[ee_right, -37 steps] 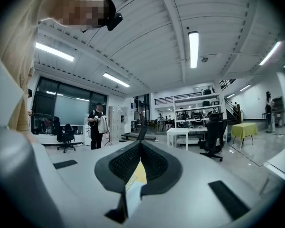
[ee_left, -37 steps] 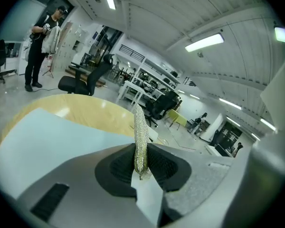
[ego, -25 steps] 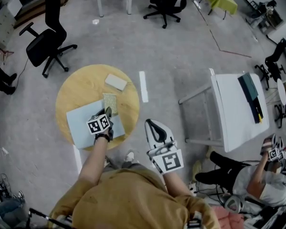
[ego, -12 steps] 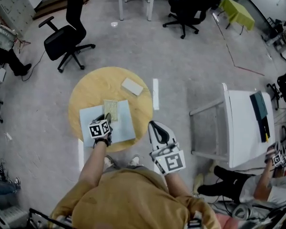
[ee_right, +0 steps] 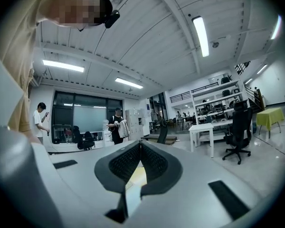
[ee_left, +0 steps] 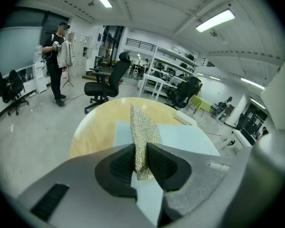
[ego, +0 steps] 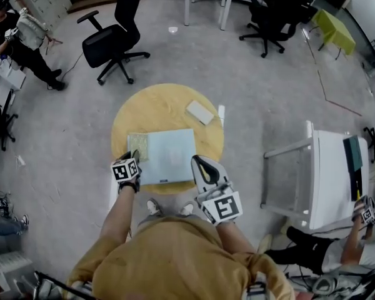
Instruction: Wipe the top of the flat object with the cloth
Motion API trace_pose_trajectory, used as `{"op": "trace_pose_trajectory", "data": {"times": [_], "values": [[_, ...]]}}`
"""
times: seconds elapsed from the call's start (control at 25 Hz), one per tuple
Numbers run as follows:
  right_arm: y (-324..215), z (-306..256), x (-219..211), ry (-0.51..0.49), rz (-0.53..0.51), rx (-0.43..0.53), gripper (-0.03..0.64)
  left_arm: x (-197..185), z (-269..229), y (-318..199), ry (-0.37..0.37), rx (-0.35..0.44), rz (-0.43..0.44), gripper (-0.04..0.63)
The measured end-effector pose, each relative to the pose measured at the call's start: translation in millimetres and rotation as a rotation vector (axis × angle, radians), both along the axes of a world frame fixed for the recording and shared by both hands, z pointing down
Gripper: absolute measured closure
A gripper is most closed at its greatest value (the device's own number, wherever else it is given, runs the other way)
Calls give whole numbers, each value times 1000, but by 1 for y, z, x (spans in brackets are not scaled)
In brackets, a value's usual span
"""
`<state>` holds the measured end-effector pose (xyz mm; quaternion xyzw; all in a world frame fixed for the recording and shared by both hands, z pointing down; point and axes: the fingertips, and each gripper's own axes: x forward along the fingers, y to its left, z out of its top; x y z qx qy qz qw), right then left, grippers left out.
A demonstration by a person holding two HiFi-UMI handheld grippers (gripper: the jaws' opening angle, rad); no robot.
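Head view, item by item. Round wooden tabletop (ego: 169, 102): carrying everything. Pale blue flat object (ego: 172, 158): lying on the tabletop's near half. Right gripper (ego: 199, 165): hanging beside the flat object's near right corner, jaws pressing together on nothing. Left gripper (ego: 132, 158): pinching the glittery cloth (ego: 139, 147), which is lying along the flat object's left edge. White block (ego: 200, 112): sitting apart, far side. Step judged: wiping, at a stroke's left end. Next move is calling for dragging the cloth rightward, pressing it flat.
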<state>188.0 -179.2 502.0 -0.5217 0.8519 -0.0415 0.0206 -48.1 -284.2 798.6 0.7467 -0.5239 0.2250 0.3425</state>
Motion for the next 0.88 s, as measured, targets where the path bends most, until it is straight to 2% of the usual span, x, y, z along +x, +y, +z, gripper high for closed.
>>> {"op": "trace_pose_trajectory", "data": {"times": [0.2,0.48,0.88], "values": [[-1,-9,-33,7,-9,-7,617,-45,-2,3,-23,-5,-15,531],[-3,-21,-75,32,22,8,617,-85,-7,-6,-38,0,42,531],[9,-30,-120,48,89,22,617,-109,-6,-16,30,0,91,531]]}}
